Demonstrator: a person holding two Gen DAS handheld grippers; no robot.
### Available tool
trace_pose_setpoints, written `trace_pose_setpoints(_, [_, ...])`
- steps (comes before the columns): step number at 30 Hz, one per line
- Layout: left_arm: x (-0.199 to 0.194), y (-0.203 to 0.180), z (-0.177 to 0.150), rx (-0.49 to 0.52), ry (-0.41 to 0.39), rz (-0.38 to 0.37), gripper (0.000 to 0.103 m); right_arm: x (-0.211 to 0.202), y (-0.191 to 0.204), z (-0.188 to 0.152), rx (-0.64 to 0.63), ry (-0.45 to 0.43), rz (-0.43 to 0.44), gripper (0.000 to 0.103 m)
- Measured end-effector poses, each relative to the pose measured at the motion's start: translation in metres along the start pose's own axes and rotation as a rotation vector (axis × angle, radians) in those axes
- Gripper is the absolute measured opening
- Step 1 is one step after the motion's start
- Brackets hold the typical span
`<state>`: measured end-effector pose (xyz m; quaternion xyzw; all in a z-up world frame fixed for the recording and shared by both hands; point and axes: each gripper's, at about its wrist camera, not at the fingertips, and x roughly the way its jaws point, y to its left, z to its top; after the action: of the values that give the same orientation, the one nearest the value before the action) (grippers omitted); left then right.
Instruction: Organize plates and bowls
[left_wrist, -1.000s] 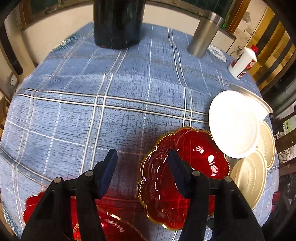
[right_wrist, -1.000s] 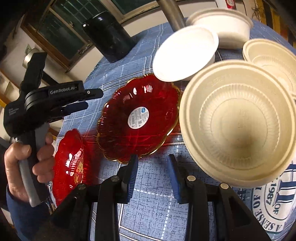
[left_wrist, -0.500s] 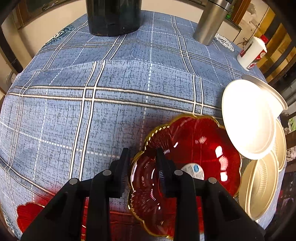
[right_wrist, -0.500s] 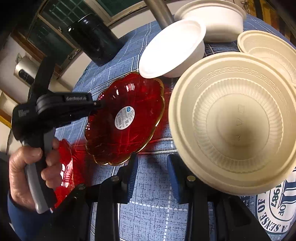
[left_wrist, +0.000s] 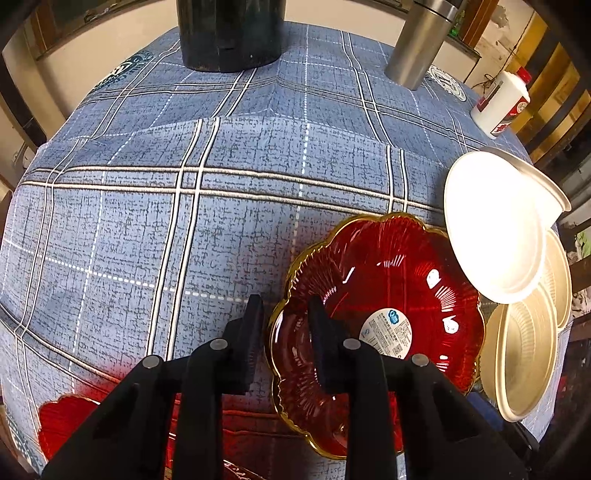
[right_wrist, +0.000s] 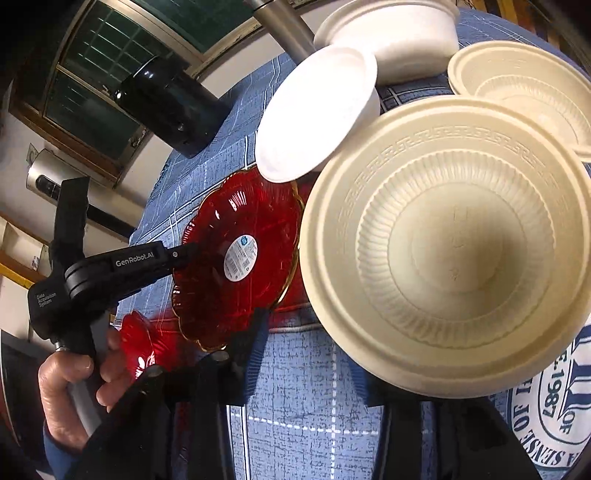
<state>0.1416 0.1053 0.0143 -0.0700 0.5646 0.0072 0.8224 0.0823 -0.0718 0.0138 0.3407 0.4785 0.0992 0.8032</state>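
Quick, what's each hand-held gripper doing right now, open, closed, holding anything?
Left hand-held gripper: jaws have just closed on the rim of the red plate.
Right hand-held gripper: open, jaws have just been widening, nothing held, beside the cream bowl.

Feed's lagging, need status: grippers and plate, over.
Left gripper just closed on plate rim. Right gripper just opening at cream bowl rim, no grip. White bowl overhangs plate.

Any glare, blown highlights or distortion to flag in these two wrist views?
Left wrist: the tilted white foam bowl is blown out; specular glints on the scalloped red glass plate; fisheye bends the blue plaid tablecloth. Right wrist: the big cream ribbed bowl bulges; dark vignetted corners.
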Motion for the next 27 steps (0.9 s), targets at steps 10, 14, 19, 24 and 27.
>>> trace_pose_setpoints(10, [0.006,-0.003,0.004,-0.003,0.001,0.0,0.022,0.016,0.016,0.012,-0.022,0.031,-0.008,0.034])
trace_pose_setpoints(14, [0.003,-0.004,0.003,0.006,-0.009,0.01,0.02,0.021,0.012,0.012,-0.016,0.03,0.008,0.014])
trace_pose_setpoints(19, [-0.004,-0.004,0.001,0.01,-0.029,0.011,0.019,0.021,0.008,0.011,-0.031,0.026,0.029,0.014])
trace_pose_setpoints(24, [-0.02,-0.003,-0.004,0.016,-0.067,0.015,0.018,0.015,0.01,0.008,-0.036,0.027,0.059,0.014])
trace_pose_setpoints(27, [-0.028,0.0,-0.007,0.009,-0.081,0.016,0.018,0.009,0.014,0.006,-0.046,0.021,0.075,0.014])
